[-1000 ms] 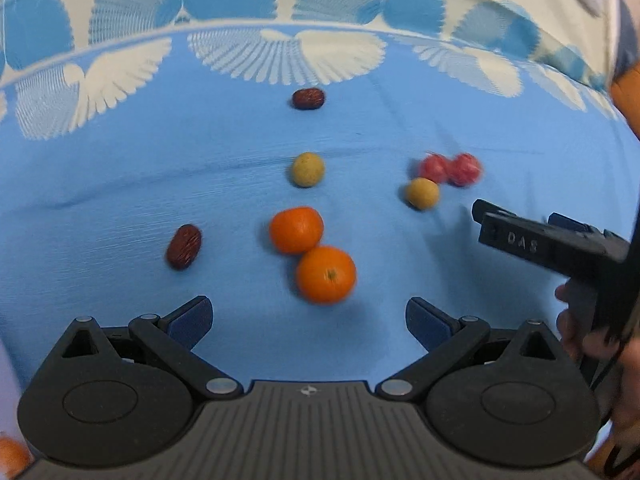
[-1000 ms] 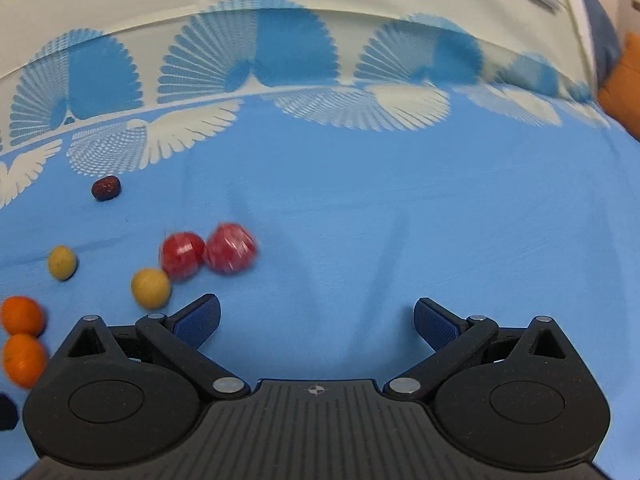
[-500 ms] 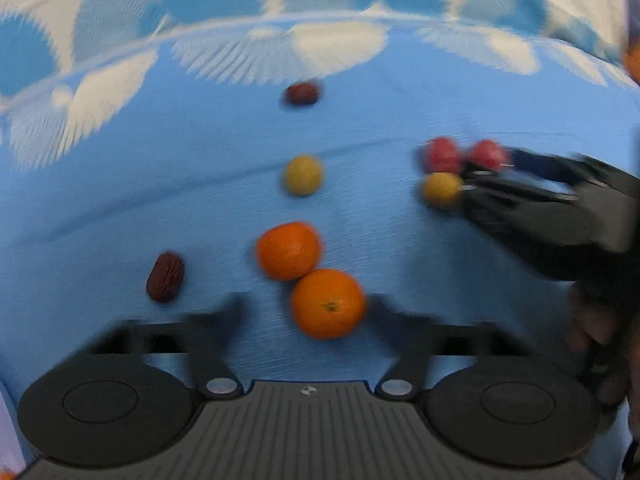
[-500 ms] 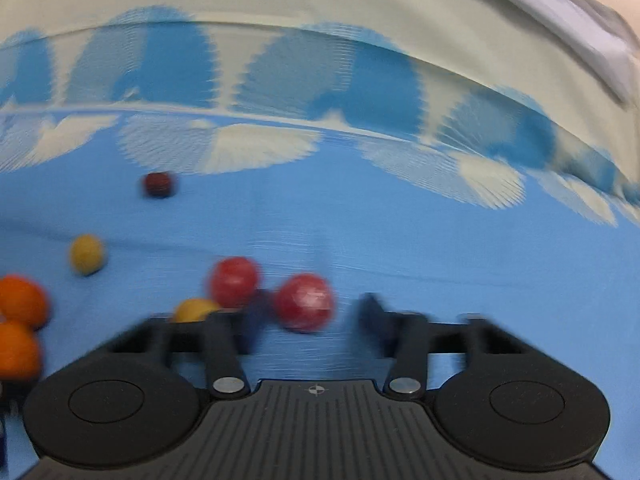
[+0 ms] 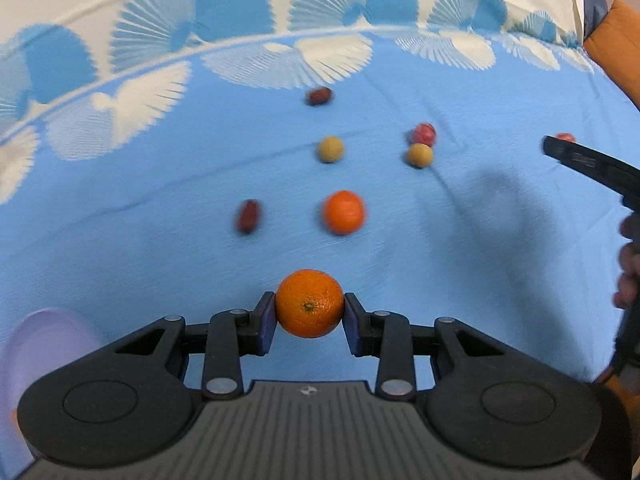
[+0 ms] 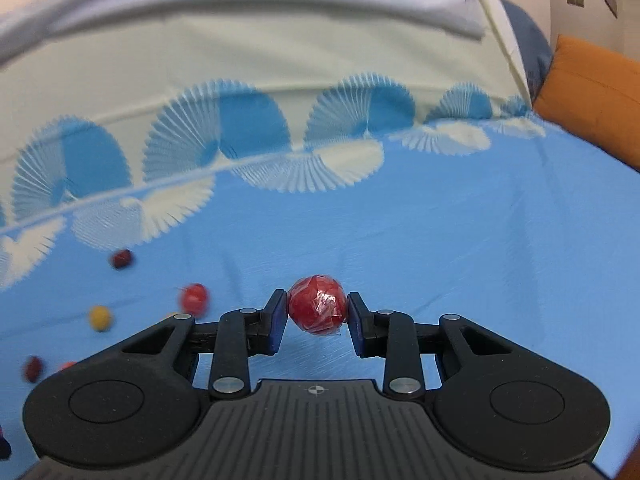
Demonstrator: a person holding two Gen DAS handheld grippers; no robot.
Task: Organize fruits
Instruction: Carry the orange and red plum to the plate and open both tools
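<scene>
Both claws now lifted, L claw [image 5: 309, 316] closing on orange [image 5: 309, 303], R claw [image 6: 317, 316] closing on wrapped red fruit [image 6: 317, 305]

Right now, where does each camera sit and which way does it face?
Left wrist: rides the left gripper, angled steeply down at the blue cloth; its fingers pinch an orange; the right gripper and a hand show at the right edge.
Right wrist: rides the right gripper, angled shallower toward the cloth's far patterned border; its fingers, closing, pinch a red wrapped fruit.
Shared: red fruit, yellow fruit, dark fruit.
</scene>
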